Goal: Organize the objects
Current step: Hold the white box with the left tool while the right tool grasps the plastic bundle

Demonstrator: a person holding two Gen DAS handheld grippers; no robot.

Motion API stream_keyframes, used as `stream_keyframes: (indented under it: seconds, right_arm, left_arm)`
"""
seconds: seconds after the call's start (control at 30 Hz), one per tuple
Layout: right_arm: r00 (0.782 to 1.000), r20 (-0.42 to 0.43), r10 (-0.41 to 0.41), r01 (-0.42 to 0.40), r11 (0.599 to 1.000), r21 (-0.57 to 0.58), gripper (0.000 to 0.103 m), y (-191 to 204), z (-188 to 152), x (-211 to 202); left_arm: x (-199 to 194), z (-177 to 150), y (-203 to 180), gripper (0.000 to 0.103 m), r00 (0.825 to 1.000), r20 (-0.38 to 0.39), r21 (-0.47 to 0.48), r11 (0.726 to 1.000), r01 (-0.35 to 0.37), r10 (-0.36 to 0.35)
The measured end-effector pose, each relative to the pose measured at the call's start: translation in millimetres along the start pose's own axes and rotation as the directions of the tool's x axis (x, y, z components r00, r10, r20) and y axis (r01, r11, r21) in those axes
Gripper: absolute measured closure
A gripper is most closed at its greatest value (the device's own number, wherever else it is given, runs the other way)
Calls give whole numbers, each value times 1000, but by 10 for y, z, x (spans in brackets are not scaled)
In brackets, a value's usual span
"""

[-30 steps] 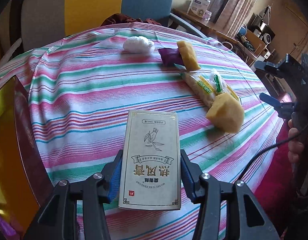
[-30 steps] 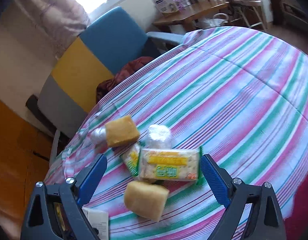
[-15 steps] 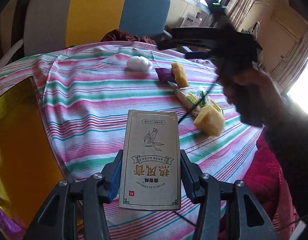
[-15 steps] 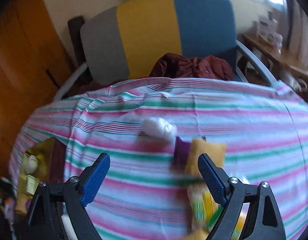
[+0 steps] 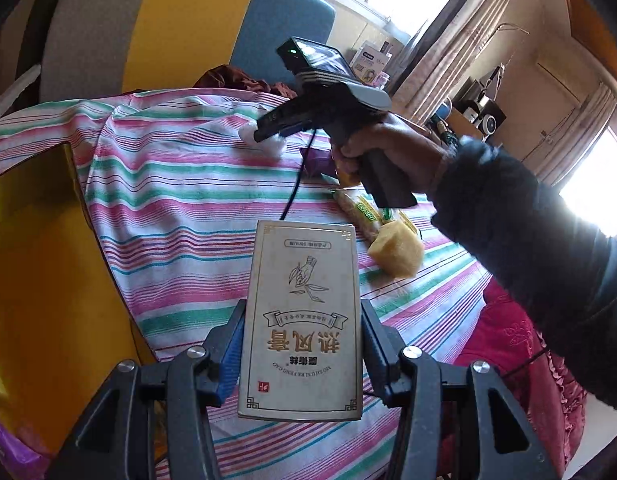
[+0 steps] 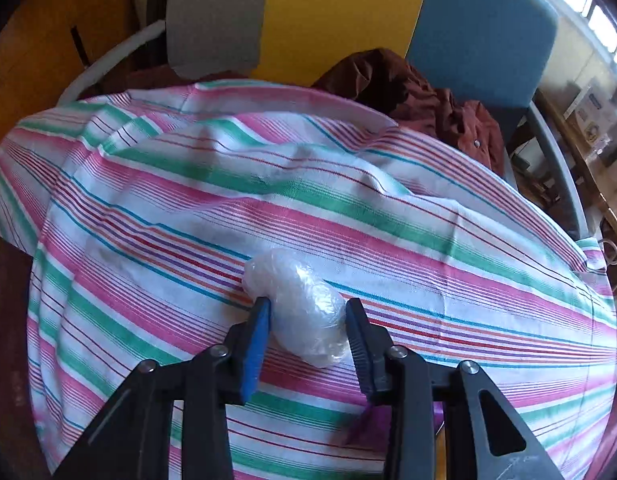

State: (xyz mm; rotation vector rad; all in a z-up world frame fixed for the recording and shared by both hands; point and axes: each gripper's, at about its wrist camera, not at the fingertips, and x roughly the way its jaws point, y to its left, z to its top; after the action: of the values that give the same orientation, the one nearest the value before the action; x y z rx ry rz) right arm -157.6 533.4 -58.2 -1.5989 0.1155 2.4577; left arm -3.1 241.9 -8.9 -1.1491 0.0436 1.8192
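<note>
Left fingers (image 5: 300,354) part open, clamped on both side edges of beige carton (image 5: 302,316), held above striped surface (image 5: 180,216). Right fingers (image 6: 308,330) have just been closing; white plastic-wrapped bundle (image 6: 298,304) sits between them, pads at its 2 flanks, bundle resting on surface. From left camera: bundle at 12 o'clock, biscuit packet (image 5: 358,212) and yellow sponge cake (image 5: 396,252) at 1 o'clock of carton.

Left wrist view: from low over the bench's (image 5: 180,200) near edge, facing across toward the chair (image 5: 188,28). Right wrist view: close above the far edge, tilted steeply down. Shared: the white wrapped bundle (image 6: 300,304) and striped cloth (image 6: 428,216).
</note>
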Motion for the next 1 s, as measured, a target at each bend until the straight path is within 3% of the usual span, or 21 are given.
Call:
stream_keyframes:
  seconds: [0.33, 0.47, 0.6, 0.77, 0.9, 1.0]
  right_arm:
    - [988, 11, 153, -153, 987, 53, 69, 371, -817, -529]
    - [988, 10, 156, -156, 986, 54, 69, 473, -1247, -630]
    - [991, 36, 126, -127, 991, 33, 68, 499, -1527, -652]
    - [992, 66, 107, -108, 994, 9, 69, 502, -1579, -650]
    - [991, 80, 109, -109, 994, -3, 69, 492, -1590, -659]
    - [990, 84, 111, -111, 994, -10, 69, 490, -1597, -666]
  left_arm:
    - [-376, -164, 195, 51, 999, 37, -71, 997, -30, 33]
    - [-570, -327, 318, 51, 995, 50, -97, 992, -84, 90]
    - [-831, -437, 567, 51, 984, 82, -185, 973, -139, 156]
    - [-1130, -418, 1001, 51, 958, 120, -326, 922, -209, 259]
    - [-1179, -286, 1377, 51, 943, 96, -433, 866, -249, 319]
    - [-1069, -141, 1646, 51, 941, 57, -494, 829, -262, 332]
